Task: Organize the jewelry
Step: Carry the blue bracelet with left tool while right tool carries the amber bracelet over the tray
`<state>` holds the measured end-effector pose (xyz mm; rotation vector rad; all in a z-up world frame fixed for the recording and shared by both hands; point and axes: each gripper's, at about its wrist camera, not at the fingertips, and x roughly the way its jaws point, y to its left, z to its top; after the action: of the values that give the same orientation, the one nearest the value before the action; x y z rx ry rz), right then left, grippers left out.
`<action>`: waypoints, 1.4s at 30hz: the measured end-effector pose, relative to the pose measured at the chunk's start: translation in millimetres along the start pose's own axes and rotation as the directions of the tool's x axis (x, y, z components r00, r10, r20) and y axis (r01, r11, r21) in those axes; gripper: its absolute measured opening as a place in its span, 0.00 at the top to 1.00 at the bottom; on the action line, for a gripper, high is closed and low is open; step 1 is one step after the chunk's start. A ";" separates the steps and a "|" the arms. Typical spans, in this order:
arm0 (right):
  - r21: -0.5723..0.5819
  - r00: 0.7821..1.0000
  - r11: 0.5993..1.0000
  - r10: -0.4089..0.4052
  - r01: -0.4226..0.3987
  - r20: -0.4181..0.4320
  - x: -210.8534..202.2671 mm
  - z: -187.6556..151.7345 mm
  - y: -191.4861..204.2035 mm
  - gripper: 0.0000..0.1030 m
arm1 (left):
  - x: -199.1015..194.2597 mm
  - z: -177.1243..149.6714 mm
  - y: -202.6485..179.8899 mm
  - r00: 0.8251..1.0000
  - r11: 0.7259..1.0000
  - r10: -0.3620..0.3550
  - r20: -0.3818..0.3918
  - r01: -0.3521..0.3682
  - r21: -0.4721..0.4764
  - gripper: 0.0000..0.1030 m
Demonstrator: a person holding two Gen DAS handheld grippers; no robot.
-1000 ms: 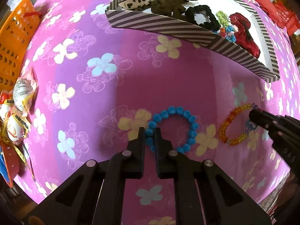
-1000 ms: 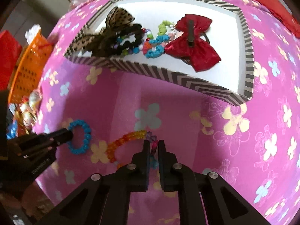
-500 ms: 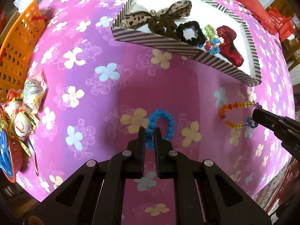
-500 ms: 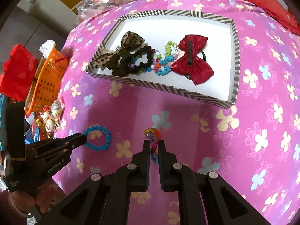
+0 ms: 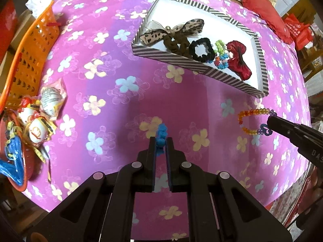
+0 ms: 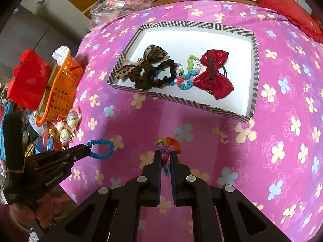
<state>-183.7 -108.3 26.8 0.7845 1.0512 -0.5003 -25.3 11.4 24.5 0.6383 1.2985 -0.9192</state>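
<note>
My left gripper (image 5: pixel 160 141) is shut on a blue bead bracelet (image 5: pixel 161 134) and holds it above the pink flowered cloth; from the right wrist view the bracelet (image 6: pixel 102 148) hangs as a loop from the left gripper (image 6: pixel 87 150). My right gripper (image 6: pixel 166 154) is shut on an orange and yellow bead bracelet (image 6: pixel 171 142), also lifted; it shows in the left wrist view (image 5: pixel 250 114) at the right gripper (image 5: pixel 269 122). A striped box (image 6: pixel 253 76) with a white floor lies beyond, holding bows, scrunchies and bead bracelets.
An orange basket (image 5: pixel 26 60) stands at the left edge of the table, with snack packets (image 5: pixel 38 119) beside it. A red cushion (image 5: pixel 266 10) lies behind the box. A red box (image 6: pixel 28 80) sits left of the basket.
Both grippers have risen and pulled back from the cloth, each lifting its bracelet. The bracelets now hang from the jaws instead of lying flat.
</note>
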 end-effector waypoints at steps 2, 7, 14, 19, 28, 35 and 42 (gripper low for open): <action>-0.003 1.000 1.000 0.002 -0.002 0.000 -2.9 1.3 2.5 0.93 | -0.3 3.8 -3.1 1.000 1.000 0.006 0.005 -0.006 0.000 0.93; -0.014 1.000 1.000 0.007 -0.007 0.005 -11.3 7.6 7.5 0.93 | -9.3 11.3 -8.5 1.000 1.000 0.017 0.021 -0.017 0.007 0.93; -0.017 1.000 1.000 0.003 -0.003 0.013 -22.5 16.0 7.5 0.93 | -19.7 23.1 -17.3 0.999 1.000 0.028 0.040 -0.028 0.011 0.93; -0.015 1.000 1.000 0.003 -0.003 0.016 -27.6 20.8 5.4 0.93 | -24.9 31.1 -22.4 0.998 0.999 0.033 0.050 -0.034 0.016 0.93; -0.004 1.000 1.000 0.016 -0.015 0.026 -34.8 34.6 2.0 0.93 | -29.9 49.2 -35.3 0.997 0.999 0.031 0.067 -0.033 0.028 0.93; -0.007 0.999 0.999 0.033 -0.032 0.034 -32.3 51.4 0.8 0.93 | -28.1 70.0 -50.1 0.996 0.998 0.027 0.081 -0.031 0.047 0.93; -0.014 0.998 0.999 0.050 -0.050 0.041 -32.4 67.6 0.7 0.93 | -25.8 91.3 -61.7 0.995 0.998 0.033 0.096 -0.038 0.053 0.93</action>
<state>-158.4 -160.1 74.7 0.7839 0.9936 -0.4644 -30.7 -91.0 72.5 0.6506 1.1778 -0.9477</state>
